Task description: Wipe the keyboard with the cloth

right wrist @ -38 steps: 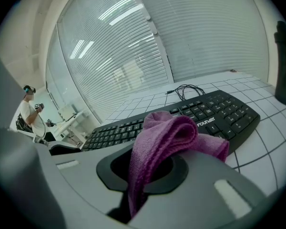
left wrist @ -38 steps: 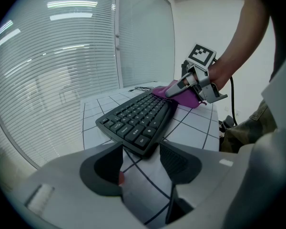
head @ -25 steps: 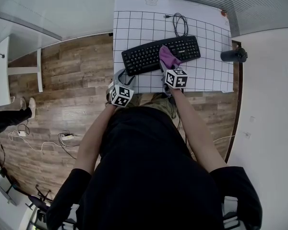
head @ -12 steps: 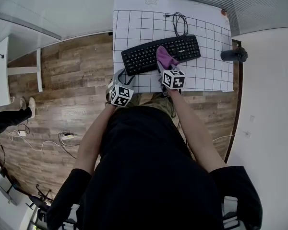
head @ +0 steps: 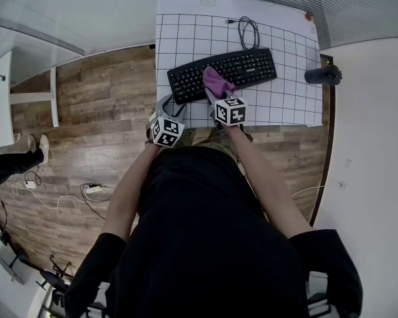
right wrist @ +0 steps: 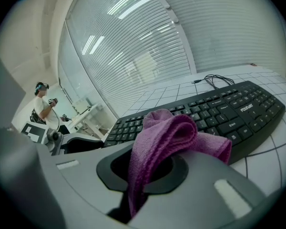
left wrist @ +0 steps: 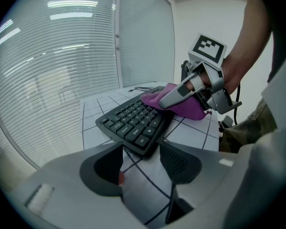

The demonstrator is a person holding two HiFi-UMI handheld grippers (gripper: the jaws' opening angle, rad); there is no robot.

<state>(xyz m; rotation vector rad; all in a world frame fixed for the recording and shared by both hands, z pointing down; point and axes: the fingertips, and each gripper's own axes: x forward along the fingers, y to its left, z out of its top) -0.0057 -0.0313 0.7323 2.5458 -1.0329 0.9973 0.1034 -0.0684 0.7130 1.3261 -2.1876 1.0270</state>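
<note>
A black keyboard [head: 245,65] lies at a slant on the gridded white mat [head: 186,32]. My right gripper [head: 216,94] is shut on a purple cloth [head: 215,81], which rests on the keys at the keyboard's middle. In the right gripper view the cloth [right wrist: 167,132] bulges up from between the jaws, with the keyboard [right wrist: 229,111] just behind it. My left gripper [head: 169,106] hovers open and empty at the mat's front edge, beside the keyboard's left end. In the left gripper view the keyboard [left wrist: 133,123] lies ahead, and the right gripper [left wrist: 190,87] presses the cloth [left wrist: 193,109] onto it.
The keyboard's coiled cable [head: 249,32] lies behind it on the mat. A dark cylindrical object [head: 323,76] sits at the table's right edge. Wooden floor and a white table [head: 0,98] are to the left. A person [right wrist: 43,104] stands far off.
My right gripper has slid the cloth leftward along the keyboard, from right of centre towards its middle. The left gripper has stayed put.
</note>
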